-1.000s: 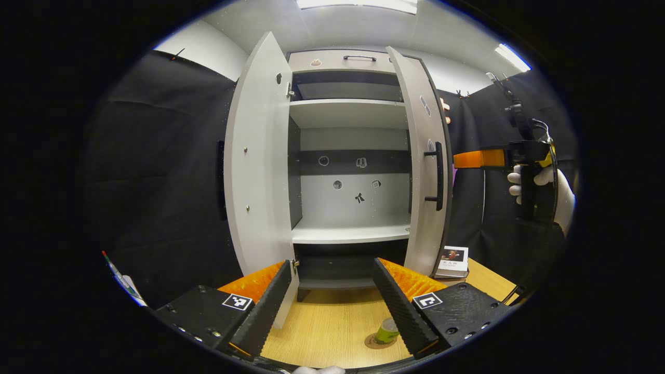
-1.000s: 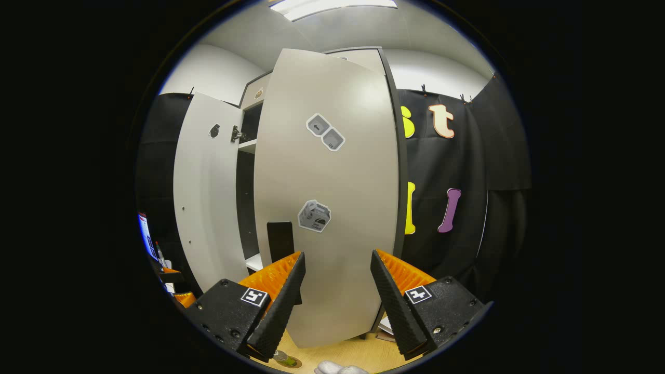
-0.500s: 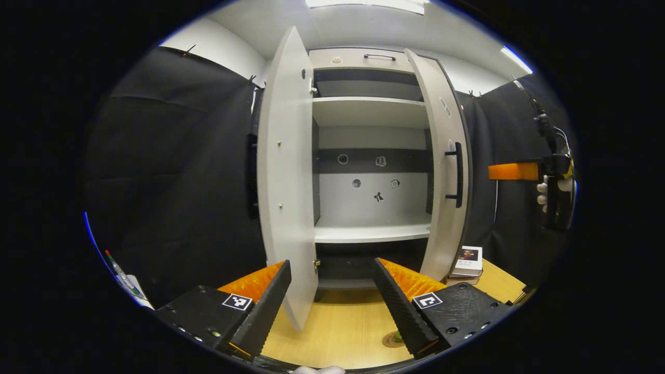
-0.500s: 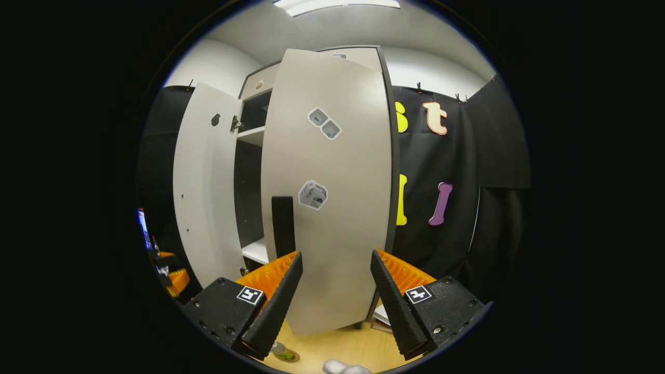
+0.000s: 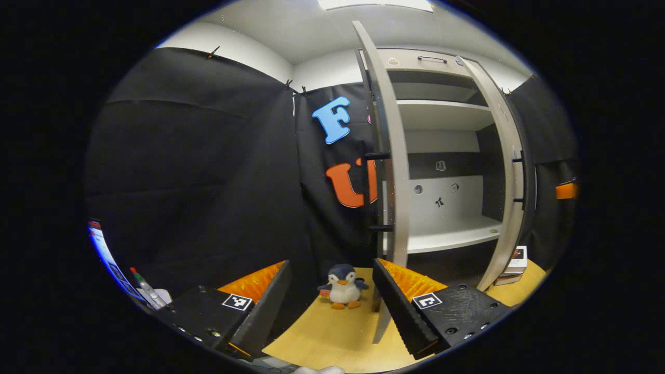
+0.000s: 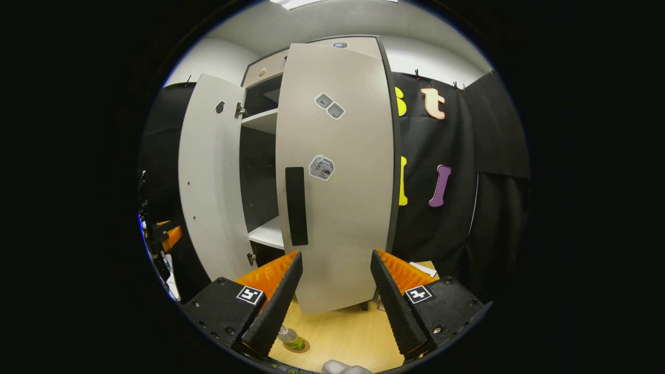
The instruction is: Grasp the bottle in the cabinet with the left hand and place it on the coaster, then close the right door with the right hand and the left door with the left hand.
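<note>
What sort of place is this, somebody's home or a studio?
Probably a staged recording booth, not a home: black cloth walls hang behind a lone grey cabinet on a wooden table, with a toy penguin as a prop.

One cabinet (image 5: 447,156) stands on the worktop (image 5: 332,337) with two doors, the left door (image 5: 389,156) and the right door (image 6: 337,171), alongside one bottle (image 6: 291,338), one coaster (image 6: 302,346), one toy penguin (image 5: 343,286) and one book (image 5: 514,258).

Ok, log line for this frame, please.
bottle: on coaster | right door: ajar | left door: open | left tongs: open, empty | right tongs: open, empty, facing right door
</note>
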`<state>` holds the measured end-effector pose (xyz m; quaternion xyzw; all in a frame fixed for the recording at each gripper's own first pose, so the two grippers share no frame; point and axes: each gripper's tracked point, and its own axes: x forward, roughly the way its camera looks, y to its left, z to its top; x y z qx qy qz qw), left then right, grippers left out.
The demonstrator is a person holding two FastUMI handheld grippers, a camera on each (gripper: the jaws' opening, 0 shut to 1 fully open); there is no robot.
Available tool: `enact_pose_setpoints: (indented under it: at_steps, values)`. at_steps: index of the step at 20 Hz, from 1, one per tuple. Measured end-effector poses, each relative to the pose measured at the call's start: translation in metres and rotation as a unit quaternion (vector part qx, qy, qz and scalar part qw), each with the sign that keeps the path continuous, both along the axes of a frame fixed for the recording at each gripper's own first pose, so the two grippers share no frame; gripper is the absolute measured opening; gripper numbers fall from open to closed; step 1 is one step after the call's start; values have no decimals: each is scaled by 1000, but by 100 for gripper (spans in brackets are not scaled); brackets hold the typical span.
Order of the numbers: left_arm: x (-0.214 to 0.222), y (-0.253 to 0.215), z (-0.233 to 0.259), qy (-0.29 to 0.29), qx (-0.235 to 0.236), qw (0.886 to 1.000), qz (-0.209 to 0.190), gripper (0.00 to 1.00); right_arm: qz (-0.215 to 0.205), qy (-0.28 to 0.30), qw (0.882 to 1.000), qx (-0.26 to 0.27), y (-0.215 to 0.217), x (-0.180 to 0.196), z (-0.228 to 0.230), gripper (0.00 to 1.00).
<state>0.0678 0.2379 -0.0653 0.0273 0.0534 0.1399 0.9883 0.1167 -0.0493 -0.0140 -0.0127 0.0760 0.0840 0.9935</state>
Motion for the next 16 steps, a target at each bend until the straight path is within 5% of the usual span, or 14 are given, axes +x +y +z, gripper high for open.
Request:
enact_pose_setpoints:
  at_steps: [9, 14, 16]
  values:
    - [62, 58, 52, -40, 0, 999, 18, 96, -30, 18, 999, 7, -10, -23, -17, 82]
    - [80, 36, 65, -60, -30, 998, -12, 95, -47, 27, 998, 16, -15, -30, -21, 82]
    - [87, 27, 69, -68, -5, 998, -16, 94, -50, 28, 998, 18, -16, -32, -22, 82]
